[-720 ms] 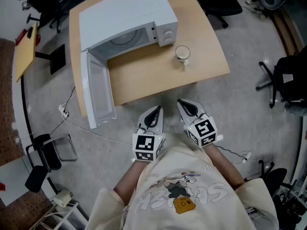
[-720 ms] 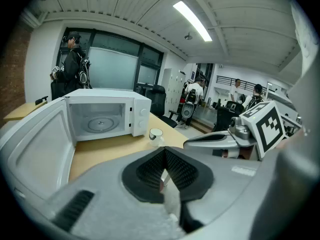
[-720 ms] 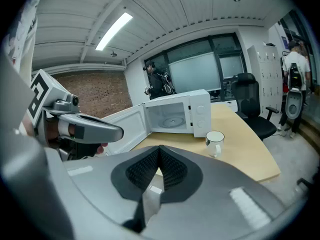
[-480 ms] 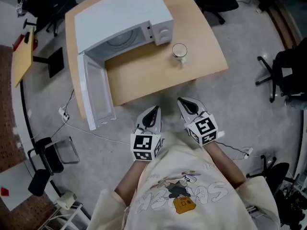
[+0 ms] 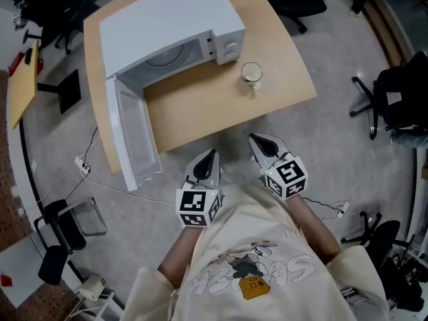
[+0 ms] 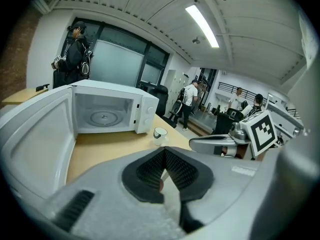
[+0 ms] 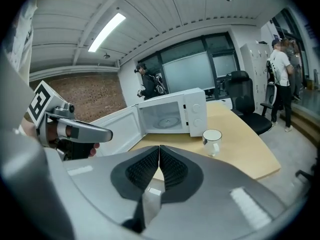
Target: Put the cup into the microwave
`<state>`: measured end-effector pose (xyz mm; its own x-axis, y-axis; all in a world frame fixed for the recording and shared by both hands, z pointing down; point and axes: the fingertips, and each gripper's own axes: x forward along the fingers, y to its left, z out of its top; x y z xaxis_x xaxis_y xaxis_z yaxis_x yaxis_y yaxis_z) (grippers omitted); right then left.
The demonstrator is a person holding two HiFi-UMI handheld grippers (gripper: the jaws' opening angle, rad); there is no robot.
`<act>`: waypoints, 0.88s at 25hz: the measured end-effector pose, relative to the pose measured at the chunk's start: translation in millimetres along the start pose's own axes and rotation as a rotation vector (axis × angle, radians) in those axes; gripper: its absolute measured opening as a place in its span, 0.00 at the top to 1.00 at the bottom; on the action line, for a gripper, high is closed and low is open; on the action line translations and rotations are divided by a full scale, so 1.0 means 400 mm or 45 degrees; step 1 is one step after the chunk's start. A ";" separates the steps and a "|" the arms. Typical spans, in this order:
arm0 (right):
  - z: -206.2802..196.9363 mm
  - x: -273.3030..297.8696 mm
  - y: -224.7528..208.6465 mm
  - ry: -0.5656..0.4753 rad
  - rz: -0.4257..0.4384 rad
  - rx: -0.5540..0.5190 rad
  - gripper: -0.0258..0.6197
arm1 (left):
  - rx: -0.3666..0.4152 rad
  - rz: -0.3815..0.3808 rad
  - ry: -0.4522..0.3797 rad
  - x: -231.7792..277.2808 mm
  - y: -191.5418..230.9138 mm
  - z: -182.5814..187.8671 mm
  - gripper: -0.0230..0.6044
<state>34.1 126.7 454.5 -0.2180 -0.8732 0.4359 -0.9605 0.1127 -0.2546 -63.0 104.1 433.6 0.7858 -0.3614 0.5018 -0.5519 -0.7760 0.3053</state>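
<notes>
A white cup (image 5: 251, 74) (image 7: 212, 140) (image 6: 159, 133) stands upright on the wooden table (image 5: 200, 105), just in front of the microwave's control panel. The white microwave (image 5: 167, 29) (image 7: 172, 113) (image 6: 107, 111) has its door (image 5: 131, 136) swung wide open to the left, and its chamber with the glass turntable is empty. My left gripper (image 5: 211, 156) (image 6: 164, 151) and right gripper (image 5: 257, 141) (image 7: 159, 149) are both shut on nothing, held side by side off the table's near edge, well short of the cup.
Black office chairs (image 5: 394, 105) stand on the grey floor to the right and behind the table. A cable (image 5: 127, 186) trails across the floor at the left, near a folded chair (image 5: 63, 219). Several people (image 6: 189, 101) stand in the room beyond the table.
The view has shifted slightly; both grippers remain side by side off the table edge, the left one a touch lower in the picture. The cup and microwave have not moved.
</notes>
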 end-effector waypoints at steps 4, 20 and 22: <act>0.021 -0.011 -0.093 -0.012 -0.042 -0.060 0.87 | -0.052 -0.012 0.006 0.027 0.020 0.004 0.96; 0.073 0.192 -0.545 0.191 0.435 -0.612 0.53 | -0.285 0.367 -0.149 0.278 -0.060 0.099 0.96; 0.055 0.226 -0.556 0.213 0.499 -0.698 0.52 | -0.332 0.421 -0.156 0.288 -0.077 0.087 0.96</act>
<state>231.7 12.5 531.5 -0.5479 -0.6395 0.5393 -0.7448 0.6664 0.0335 54.2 68.3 453.9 0.5740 -0.6392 0.5119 -0.8188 -0.4579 0.3463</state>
